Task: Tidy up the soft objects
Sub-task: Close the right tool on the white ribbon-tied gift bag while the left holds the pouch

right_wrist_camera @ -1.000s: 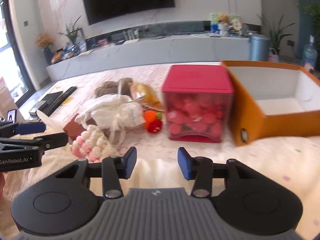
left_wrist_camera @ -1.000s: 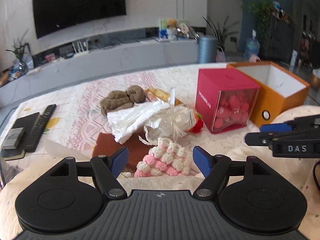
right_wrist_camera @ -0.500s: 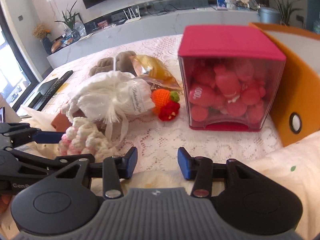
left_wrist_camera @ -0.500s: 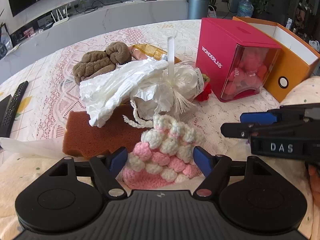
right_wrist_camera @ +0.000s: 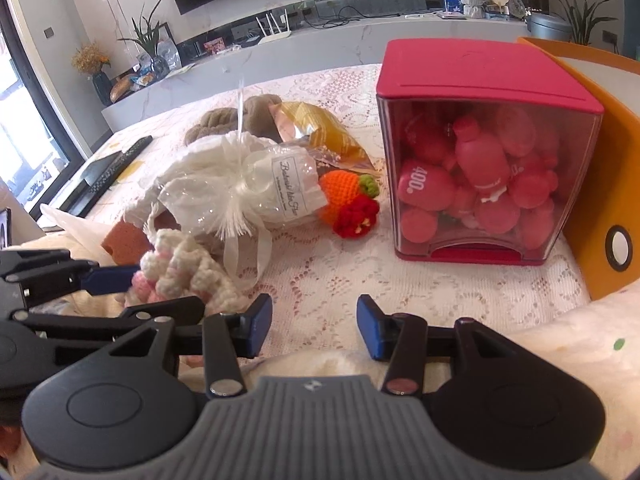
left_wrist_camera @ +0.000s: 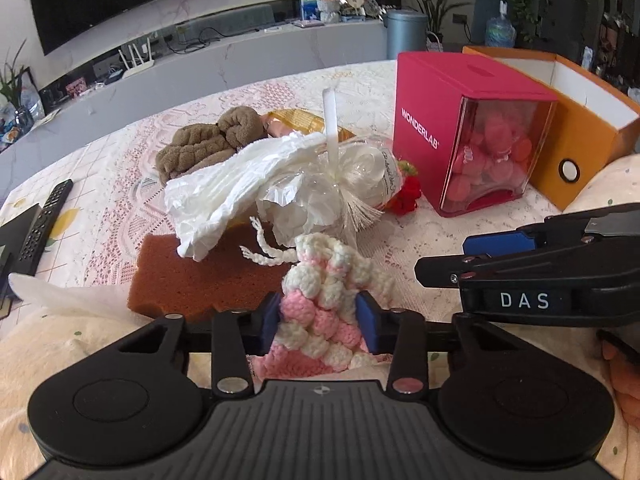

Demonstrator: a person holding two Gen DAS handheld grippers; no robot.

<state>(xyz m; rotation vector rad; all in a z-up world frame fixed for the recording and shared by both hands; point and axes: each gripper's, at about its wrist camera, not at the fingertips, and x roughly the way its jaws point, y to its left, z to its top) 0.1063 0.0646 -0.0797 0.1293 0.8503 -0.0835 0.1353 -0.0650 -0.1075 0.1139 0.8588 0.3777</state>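
**Left jaws close on the crochet pouch**

My left gripper [left_wrist_camera: 320,322] has just been closing; half a second ago its jaws stood wide either side of the crochet pouch [left_wrist_camera: 326,304], now both blue pads press into its pink-and-cream yarn. I judge the pick made, lift not yet begun. My right gripper [right_wrist_camera: 314,326] hangs just beside, jaws part open with nothing between them, only lace cloth beneath.

The pouch sits at the near edge of the bench [left_wrist_camera: 120,184], against the brown sponge [left_wrist_camera: 192,276], in front of the white gift bag [left_wrist_camera: 328,188]. Bobbled stitches, plump, squashed in where the pads bite; twisted cream drawstring trails loose toward the sponge. It looks light and yielding, may sag when raised.

Orange box [left_wrist_camera: 576,136] stands open at far right behind the red box [left_wrist_camera: 472,136]; likely destination, a guess.
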